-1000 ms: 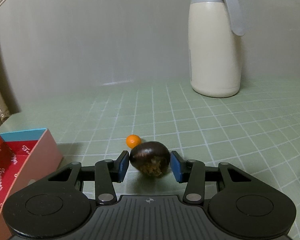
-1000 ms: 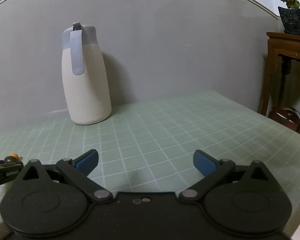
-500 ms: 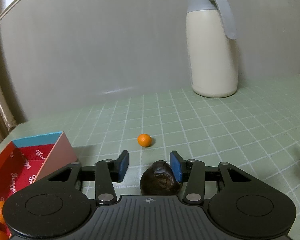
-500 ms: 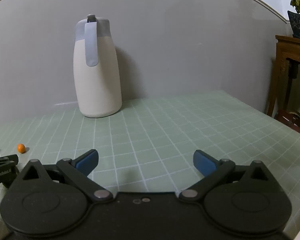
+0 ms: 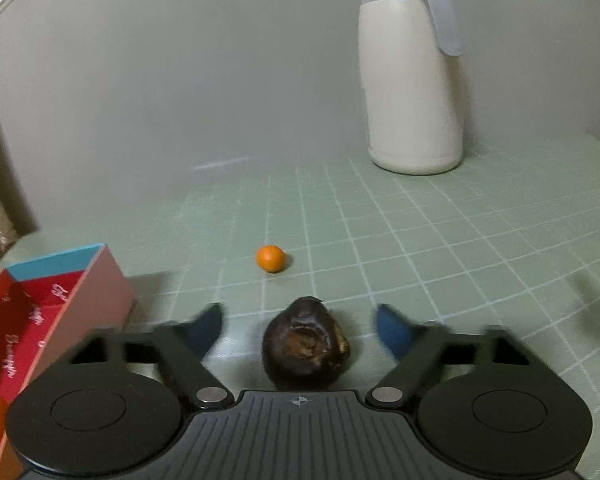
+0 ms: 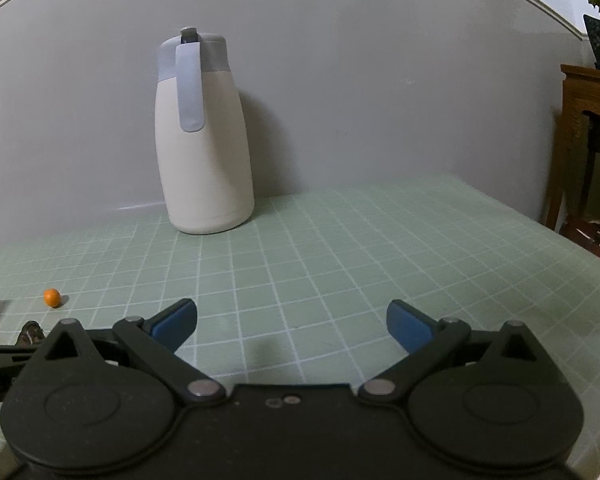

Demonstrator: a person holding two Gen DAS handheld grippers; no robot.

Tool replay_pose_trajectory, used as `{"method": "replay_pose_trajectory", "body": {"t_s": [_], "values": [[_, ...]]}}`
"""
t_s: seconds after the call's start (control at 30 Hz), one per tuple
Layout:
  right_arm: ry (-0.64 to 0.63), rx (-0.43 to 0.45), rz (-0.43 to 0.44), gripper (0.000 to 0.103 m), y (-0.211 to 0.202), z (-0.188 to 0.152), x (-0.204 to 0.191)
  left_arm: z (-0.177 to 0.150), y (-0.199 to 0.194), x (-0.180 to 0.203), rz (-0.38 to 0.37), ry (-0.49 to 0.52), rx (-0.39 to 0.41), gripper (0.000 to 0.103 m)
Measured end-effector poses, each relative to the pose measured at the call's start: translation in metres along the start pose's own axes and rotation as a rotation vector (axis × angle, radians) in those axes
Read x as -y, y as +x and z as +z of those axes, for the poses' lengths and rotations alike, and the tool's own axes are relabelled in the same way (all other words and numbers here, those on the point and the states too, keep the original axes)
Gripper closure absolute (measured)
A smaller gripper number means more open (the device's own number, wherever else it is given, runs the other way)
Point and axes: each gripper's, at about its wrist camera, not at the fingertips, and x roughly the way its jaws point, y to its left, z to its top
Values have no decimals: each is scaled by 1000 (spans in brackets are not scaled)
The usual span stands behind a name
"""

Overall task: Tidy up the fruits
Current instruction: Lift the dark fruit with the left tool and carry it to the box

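Left gripper opening, dark fruit between spread jaws, untouched; small orange straight ahead; right gripper spread, empty.

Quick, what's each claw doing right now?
Left claw: opening, dark fruit between the fingers, not gripped.
Right claw: open, holding nothing.

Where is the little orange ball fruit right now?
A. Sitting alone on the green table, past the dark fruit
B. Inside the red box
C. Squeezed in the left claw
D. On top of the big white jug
A. The small orange fruit sits by itself on the green table, beyond the dark fruit that lies between the opening fingers of the left claw, touching nothing else.
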Motion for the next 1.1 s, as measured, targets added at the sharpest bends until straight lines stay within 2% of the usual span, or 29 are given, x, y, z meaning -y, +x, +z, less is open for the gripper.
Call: {"method": "replay_pose_trajectory", "body": {"t_s": [0.03,0.13,0.37,0.63,0.87,1.1], "values": [[2,-1,1,1,0,0,0,0,2,0,-19,-6,-22,49],[-2,5,2,1,-2,1,-1,-1,3,-1,-24,-20,-39,57],[-2,9,3,1,-4,0,-3,-5,-3,-3,-24,-41,-32,58],[-18,16,11,1,-6,-1,-10,-3,-21,-16,-21,-47,20,58],[-35,19,43,1,-7,-1,-25,-9,-45,-40,36,-81,59,58],[-84,24,115,1,-9,-6,-64,-18,-69,-75,123,-122,98,58]]}}
